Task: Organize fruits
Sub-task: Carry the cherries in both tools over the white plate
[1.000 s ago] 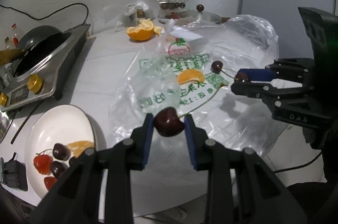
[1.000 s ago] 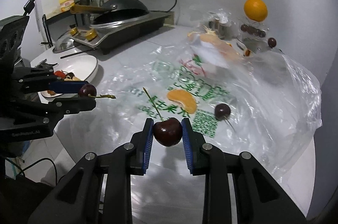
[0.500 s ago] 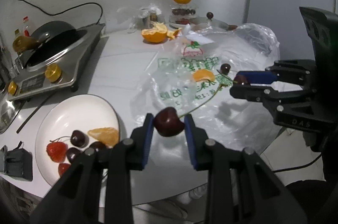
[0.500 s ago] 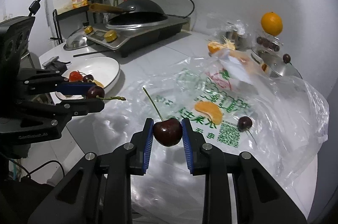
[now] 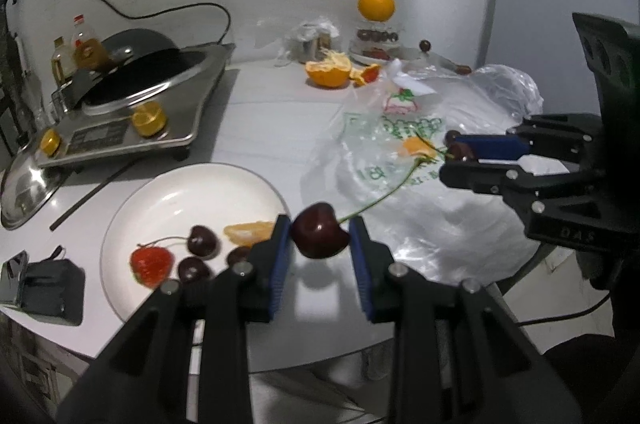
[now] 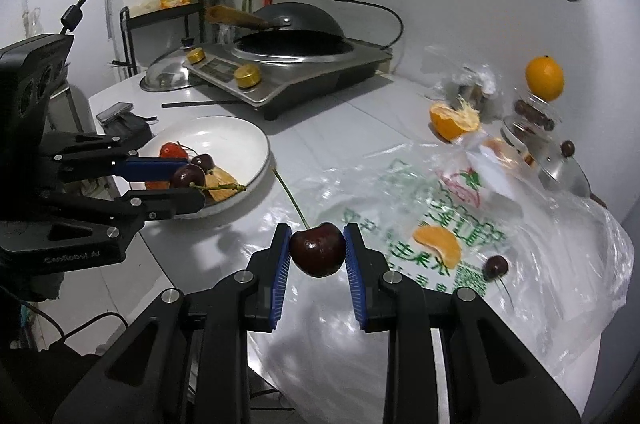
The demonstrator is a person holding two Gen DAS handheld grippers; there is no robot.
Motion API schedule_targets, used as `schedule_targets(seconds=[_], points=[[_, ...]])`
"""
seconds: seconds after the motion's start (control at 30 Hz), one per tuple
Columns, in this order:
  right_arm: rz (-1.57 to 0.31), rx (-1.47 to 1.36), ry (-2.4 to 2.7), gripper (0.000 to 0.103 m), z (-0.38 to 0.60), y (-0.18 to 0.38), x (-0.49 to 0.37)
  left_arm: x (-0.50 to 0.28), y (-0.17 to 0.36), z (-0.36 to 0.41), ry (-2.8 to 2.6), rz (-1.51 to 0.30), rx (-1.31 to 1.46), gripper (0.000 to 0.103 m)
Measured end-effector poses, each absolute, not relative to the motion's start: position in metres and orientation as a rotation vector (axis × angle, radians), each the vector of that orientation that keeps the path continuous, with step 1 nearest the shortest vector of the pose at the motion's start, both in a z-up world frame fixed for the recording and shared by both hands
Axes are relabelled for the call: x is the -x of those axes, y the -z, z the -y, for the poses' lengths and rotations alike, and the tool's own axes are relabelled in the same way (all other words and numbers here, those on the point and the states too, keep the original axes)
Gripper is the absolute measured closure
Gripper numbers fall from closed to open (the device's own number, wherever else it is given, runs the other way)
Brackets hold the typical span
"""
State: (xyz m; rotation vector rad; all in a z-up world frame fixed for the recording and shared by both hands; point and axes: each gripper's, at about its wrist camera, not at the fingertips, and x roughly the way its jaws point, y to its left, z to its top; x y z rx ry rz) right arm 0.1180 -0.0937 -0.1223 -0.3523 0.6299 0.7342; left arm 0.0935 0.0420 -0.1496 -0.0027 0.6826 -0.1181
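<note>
My left gripper is shut on a dark cherry with a long stem, held just right of the white plate. The plate holds a strawberry, cherries and an orange segment. My right gripper is shut on another dark cherry, above the clear printed plastic bag. On the bag lie an orange segment and a loose cherry. The left gripper also shows in the right wrist view, at the plate's near edge.
An induction cooker with a wok stands at the back left, a metal lid beside it. A peeled orange half, a whole orange on a stand and a pot lid are at the back. A black device lies left of the plate.
My left gripper has moved left with its cherry, from over the bag to the plate's right rim. My right gripper has moved the same way, keeping its cherry.
</note>
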Motion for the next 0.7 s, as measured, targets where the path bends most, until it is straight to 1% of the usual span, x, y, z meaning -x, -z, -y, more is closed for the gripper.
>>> schedule_targets(seconds=[0.7], points=[[-0.613,0.431,-0.838,0.075,0.009,0.119,-0.107,-0.071,0.162,-0.130,0.006,-0.661,0.095,0.073]])
